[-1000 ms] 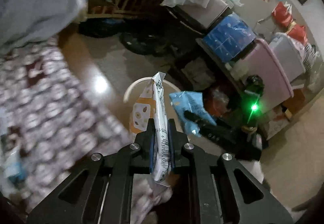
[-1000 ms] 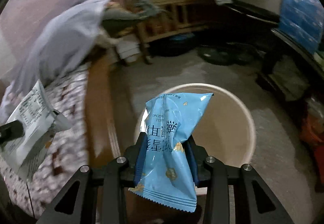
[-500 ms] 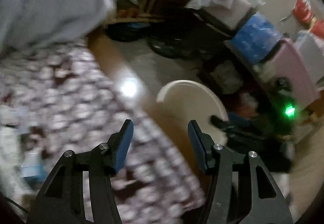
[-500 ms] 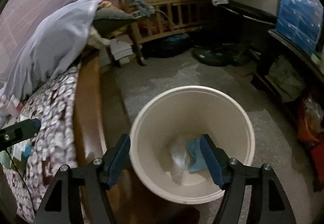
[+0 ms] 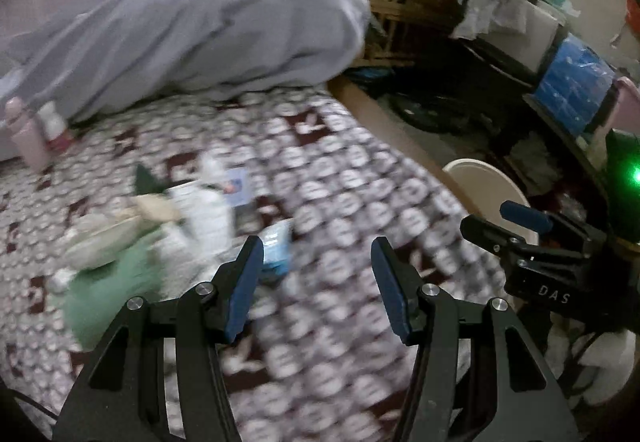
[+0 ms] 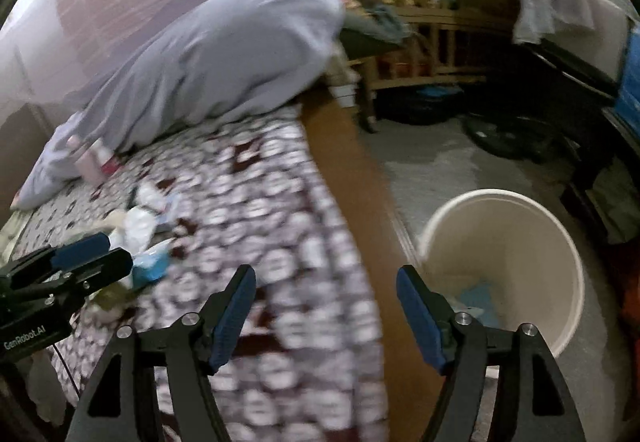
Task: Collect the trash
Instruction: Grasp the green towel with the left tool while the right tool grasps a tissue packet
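Observation:
A loose pile of wrappers (image 5: 200, 202) lies on the patterned bed cover (image 5: 360, 202), with a small blue packet (image 5: 278, 246) at its near edge and something green (image 5: 116, 282) beside it. My left gripper (image 5: 316, 254) hangs open and empty just right of the blue packet. My right gripper (image 6: 326, 278) is over the bed's edge, its jaws opening with nothing between them. The cream bin (image 6: 500, 198) stands on the floor to its right, a blue wrapper (image 6: 480, 294) inside. The pile (image 6: 140, 222) also shows in the right wrist view, behind the left gripper (image 6: 80, 250).
A bunched grey duvet (image 5: 200, 22) fills the far side of the bed, a pink bottle (image 5: 30, 138) at its foot. The brown wooden bed rail (image 6: 352, 182) runs between bed and bin. A wooden crib (image 6: 420, 22) and cluttered furniture line the back and right.
Both grippers let go of their wrappers, which dropped into the bin, and opened. Both have swung left from the bin to over the bed.

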